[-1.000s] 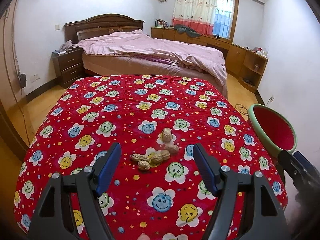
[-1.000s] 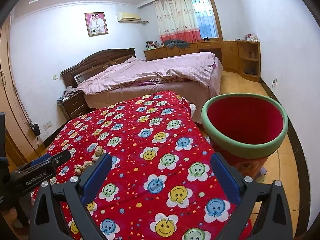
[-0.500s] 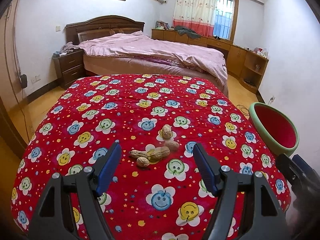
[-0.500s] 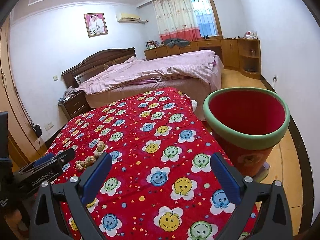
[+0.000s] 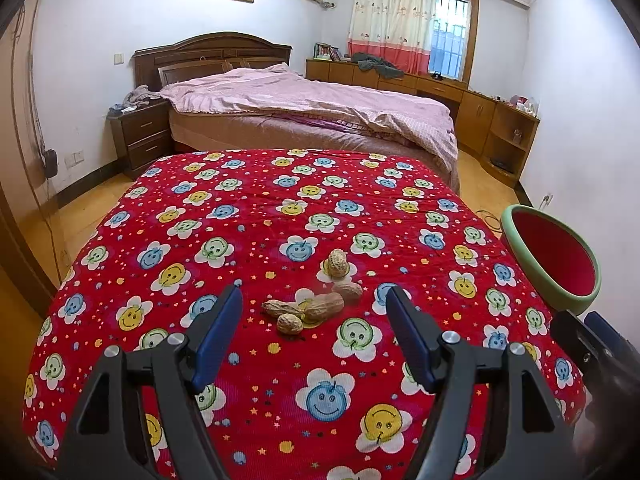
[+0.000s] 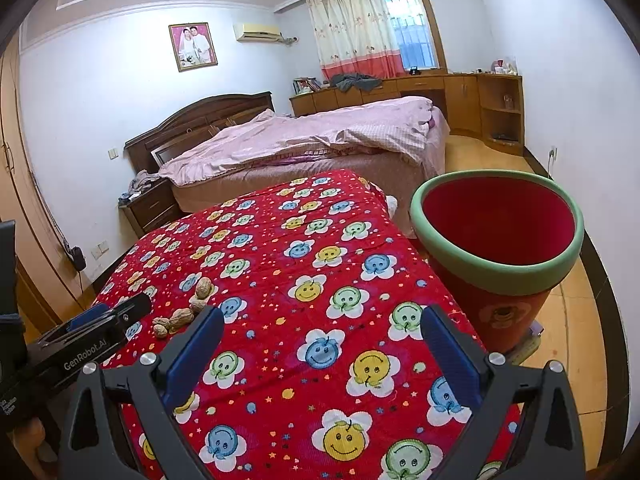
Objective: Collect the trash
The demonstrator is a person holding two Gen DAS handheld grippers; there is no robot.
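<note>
Several peanut shells (image 5: 316, 304) lie in a small heap on the red smiley-flower cloth (image 5: 248, 240) of the table. My left gripper (image 5: 314, 304) hovers open just in front of and above them, the heap showing between its blue pads with no contact. The same shells (image 6: 182, 312) appear at the left in the right wrist view, beside the left gripper's finger (image 6: 108, 320). My right gripper (image 6: 320, 320) is open over the cloth, nothing between its fingers. A red bin with a green rim (image 6: 496, 256) stands on the floor just off the table's right edge.
Beyond the table is a bed (image 5: 312, 108) with a pink cover, a nightstand (image 5: 142, 136) to its left and wooden cabinets (image 5: 496, 128) along the right wall. Wooden floor surrounds the table. The right gripper's tip (image 5: 592, 336) shows at the left view's right edge.
The view from both grippers has shifted slightly; the peanut shells sit a little higher between the left fingers and the bin has drifted slightly in the right view. Both grippers stayed open.
</note>
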